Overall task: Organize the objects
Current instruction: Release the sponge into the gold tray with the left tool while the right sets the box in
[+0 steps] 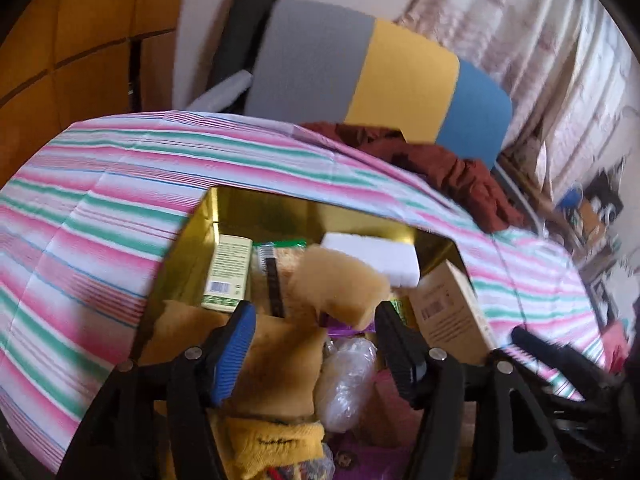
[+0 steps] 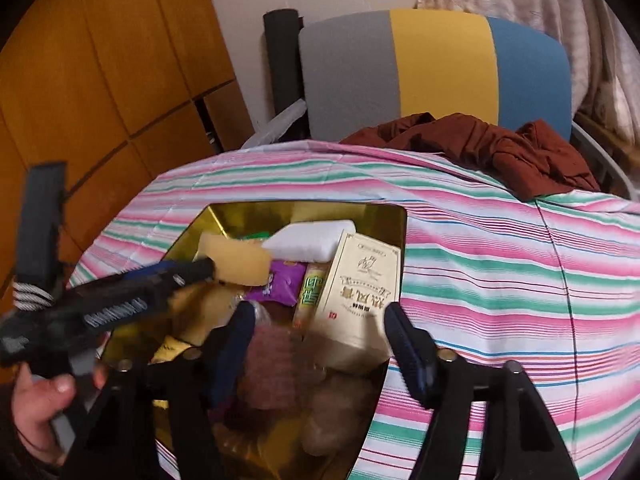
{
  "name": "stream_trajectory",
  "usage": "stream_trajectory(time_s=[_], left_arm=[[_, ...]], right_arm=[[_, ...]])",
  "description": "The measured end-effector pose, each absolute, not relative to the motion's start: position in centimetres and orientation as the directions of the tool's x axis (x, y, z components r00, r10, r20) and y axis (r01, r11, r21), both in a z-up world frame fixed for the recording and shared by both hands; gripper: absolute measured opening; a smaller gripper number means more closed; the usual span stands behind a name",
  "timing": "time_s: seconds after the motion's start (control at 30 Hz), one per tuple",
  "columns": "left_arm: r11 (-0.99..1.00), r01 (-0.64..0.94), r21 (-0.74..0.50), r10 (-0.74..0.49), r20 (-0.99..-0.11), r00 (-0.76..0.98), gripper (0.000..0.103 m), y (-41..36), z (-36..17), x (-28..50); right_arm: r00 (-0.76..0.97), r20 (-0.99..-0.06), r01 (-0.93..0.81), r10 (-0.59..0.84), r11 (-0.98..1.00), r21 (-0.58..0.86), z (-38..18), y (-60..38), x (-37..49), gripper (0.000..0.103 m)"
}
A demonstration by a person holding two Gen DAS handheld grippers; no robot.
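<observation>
A gold tin box (image 1: 188, 264) (image 2: 216, 216) sits on the striped cloth, full of small items. In it lie a tan sponge (image 1: 340, 284) (image 2: 236, 258), a white foam block (image 1: 372, 258) (image 2: 308, 240), a cream carton (image 1: 448, 308) (image 2: 360, 288), a green-and-cream box (image 1: 228, 272) and a purple packet (image 2: 280, 286). My left gripper (image 1: 316, 318) is open over the box, the sponge just past its fingertips. In the right wrist view its tips (image 2: 212, 270) touch the sponge's near edge. My right gripper (image 2: 320, 320) is open and empty above the box, near the carton.
The striped cloth (image 1: 100, 200) (image 2: 500, 260) covers the table. A dark red garment (image 1: 452, 168) (image 2: 520, 148) lies at the far edge against a grey, yellow and blue chair back (image 2: 436, 68). An orange cabinet (image 2: 100, 80) stands at left, curtains (image 1: 540, 40) at right.
</observation>
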State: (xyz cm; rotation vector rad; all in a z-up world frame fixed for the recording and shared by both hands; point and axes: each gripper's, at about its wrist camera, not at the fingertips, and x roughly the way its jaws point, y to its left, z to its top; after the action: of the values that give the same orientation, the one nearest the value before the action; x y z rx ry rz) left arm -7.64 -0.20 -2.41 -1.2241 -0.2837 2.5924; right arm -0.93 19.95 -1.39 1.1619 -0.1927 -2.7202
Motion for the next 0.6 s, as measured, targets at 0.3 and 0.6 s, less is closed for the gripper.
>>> stream_trajectory(time_s=[0.3, 0.6], left_arm=[[-0.946, -0.048, -0.32, 0.272, -0.704, -0.656, 0.063, -2.4, -0.4, -5.4], [-0.986, -0.047, -0.158, 0.149, -0.728, -0.67, 0.063, -0.2, 1.1, -3.6]], right_arm=[[-0.61, -0.747, 0.147, -0.265, -0.964, 0.223, -4.1, 19.0, -3.5, 0.058], [-0.669, -0.716, 0.078, -0.2, -0.977, 0.2, -1.3, 20.1, -0.8, 0.087]])
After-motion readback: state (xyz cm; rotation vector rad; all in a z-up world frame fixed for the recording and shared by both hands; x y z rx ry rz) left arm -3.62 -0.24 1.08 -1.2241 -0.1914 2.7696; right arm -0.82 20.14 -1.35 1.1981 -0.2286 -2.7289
